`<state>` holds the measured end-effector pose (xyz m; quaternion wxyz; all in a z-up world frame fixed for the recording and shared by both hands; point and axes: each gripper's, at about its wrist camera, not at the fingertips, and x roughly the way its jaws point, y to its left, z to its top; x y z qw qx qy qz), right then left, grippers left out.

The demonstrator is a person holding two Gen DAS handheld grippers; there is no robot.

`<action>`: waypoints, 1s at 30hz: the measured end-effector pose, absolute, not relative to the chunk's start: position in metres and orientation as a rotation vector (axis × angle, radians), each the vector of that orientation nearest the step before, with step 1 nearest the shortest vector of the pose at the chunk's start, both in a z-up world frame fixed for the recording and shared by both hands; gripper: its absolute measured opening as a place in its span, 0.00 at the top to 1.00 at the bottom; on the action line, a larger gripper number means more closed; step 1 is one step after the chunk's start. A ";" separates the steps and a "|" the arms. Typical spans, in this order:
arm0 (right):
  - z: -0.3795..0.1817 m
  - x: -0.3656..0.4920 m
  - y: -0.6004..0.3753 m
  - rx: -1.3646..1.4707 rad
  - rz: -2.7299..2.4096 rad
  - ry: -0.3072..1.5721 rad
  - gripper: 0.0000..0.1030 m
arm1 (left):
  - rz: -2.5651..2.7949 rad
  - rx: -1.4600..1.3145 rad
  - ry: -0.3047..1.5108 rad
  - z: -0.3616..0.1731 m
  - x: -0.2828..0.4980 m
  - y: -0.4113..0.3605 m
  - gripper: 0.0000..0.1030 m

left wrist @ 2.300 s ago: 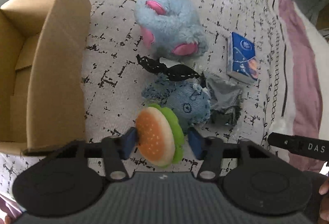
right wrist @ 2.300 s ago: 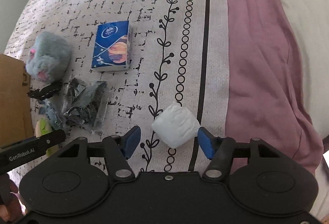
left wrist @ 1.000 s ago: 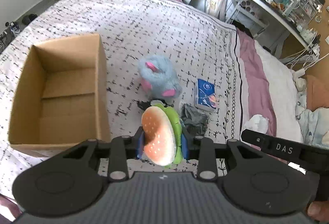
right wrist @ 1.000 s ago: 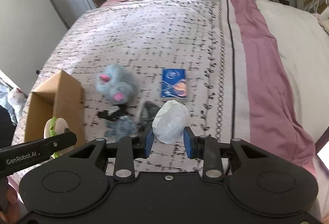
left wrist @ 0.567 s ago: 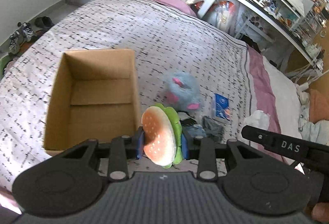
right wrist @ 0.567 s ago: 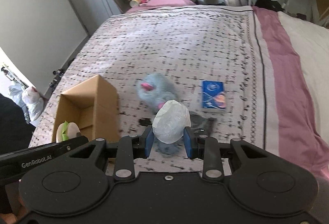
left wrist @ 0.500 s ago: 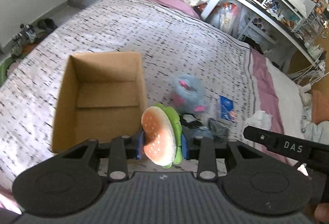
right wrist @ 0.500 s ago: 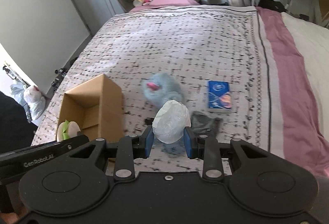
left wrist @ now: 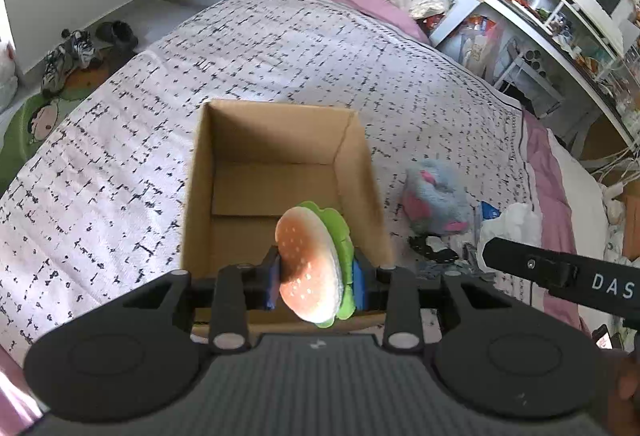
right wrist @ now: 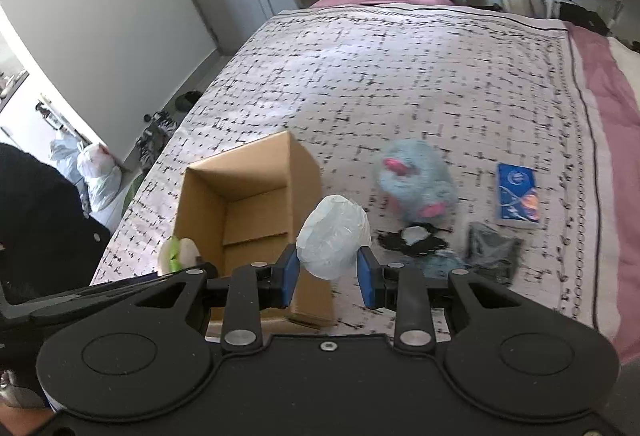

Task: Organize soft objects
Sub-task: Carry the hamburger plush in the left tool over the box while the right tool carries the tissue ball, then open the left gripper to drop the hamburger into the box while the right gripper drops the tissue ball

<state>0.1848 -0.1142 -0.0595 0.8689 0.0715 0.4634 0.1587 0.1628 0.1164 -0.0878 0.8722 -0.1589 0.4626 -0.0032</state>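
Burger plush [left wrist: 310, 268] sits clamped in my left gripper [left wrist: 316, 282] above the open cardboard box [left wrist: 280, 139]; my right gripper [right wrist: 328, 276] pinches a white wad [right wrist: 334, 236] beside the box's right wall

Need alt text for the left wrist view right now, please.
The left gripper is shut on a plush burger, held over the open cardboard box on the patterned bedspread. A blue plush toy lies right of the box.

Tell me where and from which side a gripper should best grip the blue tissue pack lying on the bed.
Probably across the two long edges of the blue tissue pack, coming straight down from above. It lies flat on the bedspread, a thin rectangle with open cloth around it, so its narrow width should fit between the fingers.
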 end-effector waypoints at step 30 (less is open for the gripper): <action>-0.095 0.201 -0.040 0.070 0.416 1.076 0.68 | 0.022 -0.411 1.042 -0.117 0.164 0.173 0.56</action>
